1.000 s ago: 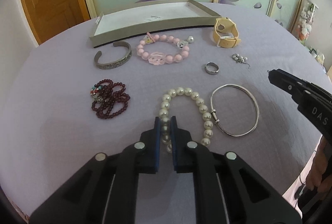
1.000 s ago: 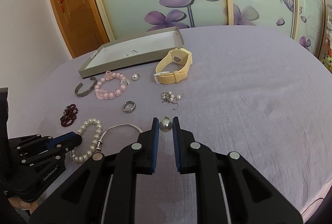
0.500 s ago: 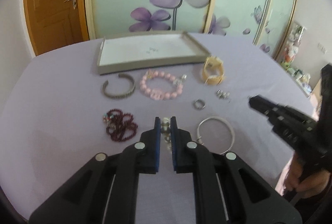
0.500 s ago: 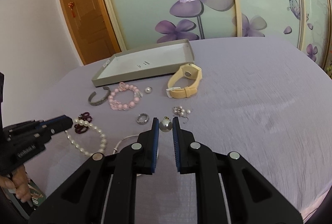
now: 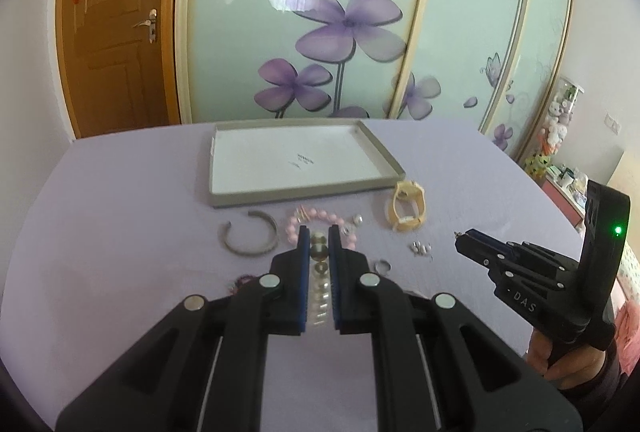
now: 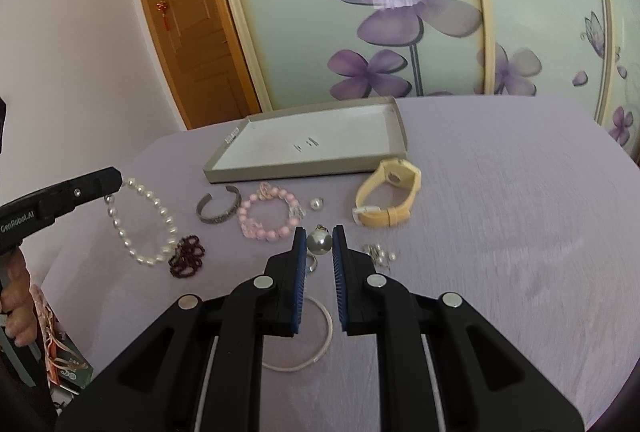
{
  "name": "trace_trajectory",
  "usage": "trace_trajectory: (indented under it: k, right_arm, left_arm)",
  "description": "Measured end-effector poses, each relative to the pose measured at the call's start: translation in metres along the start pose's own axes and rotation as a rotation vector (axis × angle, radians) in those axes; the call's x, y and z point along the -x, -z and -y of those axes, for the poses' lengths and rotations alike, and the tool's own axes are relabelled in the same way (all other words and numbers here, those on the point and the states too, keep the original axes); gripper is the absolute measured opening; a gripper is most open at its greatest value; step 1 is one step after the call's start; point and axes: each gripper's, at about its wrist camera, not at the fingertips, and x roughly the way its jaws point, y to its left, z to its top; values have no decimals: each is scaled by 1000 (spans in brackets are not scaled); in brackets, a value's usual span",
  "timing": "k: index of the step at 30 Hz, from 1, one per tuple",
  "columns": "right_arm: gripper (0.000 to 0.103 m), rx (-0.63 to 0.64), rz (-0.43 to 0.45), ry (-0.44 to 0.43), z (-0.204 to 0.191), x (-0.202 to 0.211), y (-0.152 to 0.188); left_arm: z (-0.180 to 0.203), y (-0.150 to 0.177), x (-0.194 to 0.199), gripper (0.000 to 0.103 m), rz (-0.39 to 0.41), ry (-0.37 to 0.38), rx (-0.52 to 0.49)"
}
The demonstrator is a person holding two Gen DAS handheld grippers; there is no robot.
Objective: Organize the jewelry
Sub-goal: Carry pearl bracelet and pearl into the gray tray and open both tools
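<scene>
My left gripper [image 5: 319, 234] is shut on the white pearl bracelet [image 5: 319, 252] and holds it lifted; in the right wrist view the bracelet [image 6: 142, 224] hangs from the left gripper [image 6: 114, 180] above the purple table. My right gripper [image 6: 319, 234] is shut on a silver pearl earring [image 6: 319, 242], held above the table. The right gripper also shows in the left wrist view [image 5: 464, 238]. The shallow grey tray [image 5: 304, 194] with a white floor lies at the back, empty apart from a small printed mark.
On the purple tablecloth [image 6: 500, 232] lie a silver cuff [image 6: 220, 210], a pink bead bracelet [image 6: 266, 218], a dark red bead bracelet [image 6: 186, 256], a cream watch [image 6: 390, 192], a loose pearl earring [image 6: 317, 203], a cluster of small earrings [image 6: 380, 254], a ring [image 5: 382, 266] and a thin bangle [image 6: 316, 344].
My left gripper has lifted the pearl bracelet off the table and raised it. My right gripper has risen a little with the earring still held.
</scene>
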Motion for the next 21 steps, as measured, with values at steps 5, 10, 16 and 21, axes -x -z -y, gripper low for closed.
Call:
trace_trajectory:
  k: [5,10,16,21]
  right_arm:
    - [14,33,8,2,-4,-4,-19]
    - [14,72,16,28,-4,-17,-45]
    - [14,93,9,49,2,-45,-87]
    - [14,95,-41,50,11,-90,-122]
  left_arm:
    - [-4,-20,-4,9,8,-1,-2]
    - [-13,-43,-18,9,6,-7,6]
    - [-27,-79,-45,9,13,-18,26]
    - [-43,-111,-77,9,13,-28,48]
